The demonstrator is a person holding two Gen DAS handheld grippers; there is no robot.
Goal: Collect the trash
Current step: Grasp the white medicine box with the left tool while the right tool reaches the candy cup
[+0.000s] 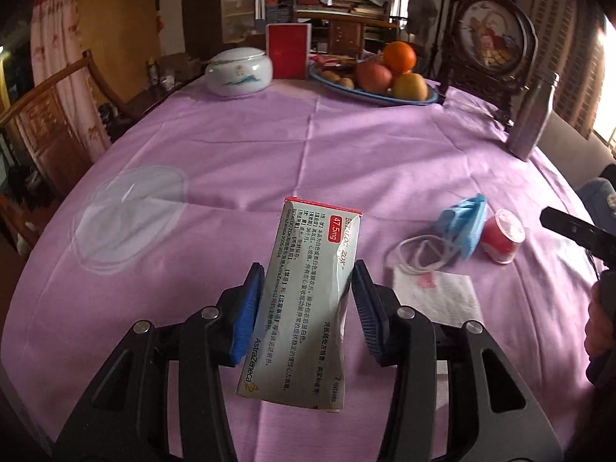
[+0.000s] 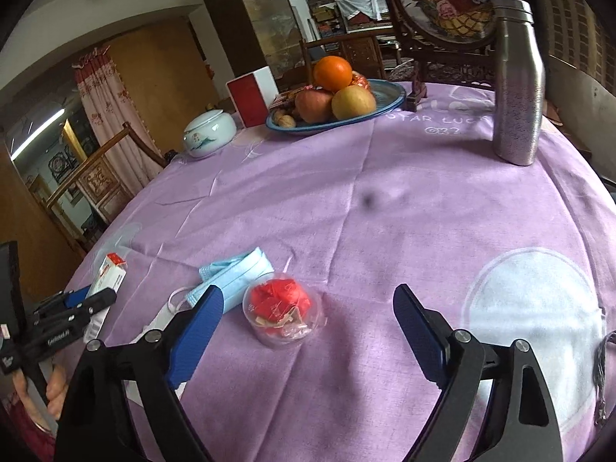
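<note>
Left gripper (image 1: 308,300) jaws clamped on a medicine box (image 1: 308,308) held above the purple desk (image 1: 269,146), right gripper (image 2: 308,331) jaws wide, face mask (image 2: 235,273) and seemingly plastic cup (image 2: 283,313) lying near right

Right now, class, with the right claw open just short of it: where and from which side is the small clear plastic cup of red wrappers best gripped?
Grip the small clear plastic cup of red wrappers across its round side wall, coming from the near side, angled downward. It lies tipped, its mouth towards the right claw, so the curved wall gives two opposite faces. The blue face mask crowds its far left, so probably keep the left finger low.
</note>
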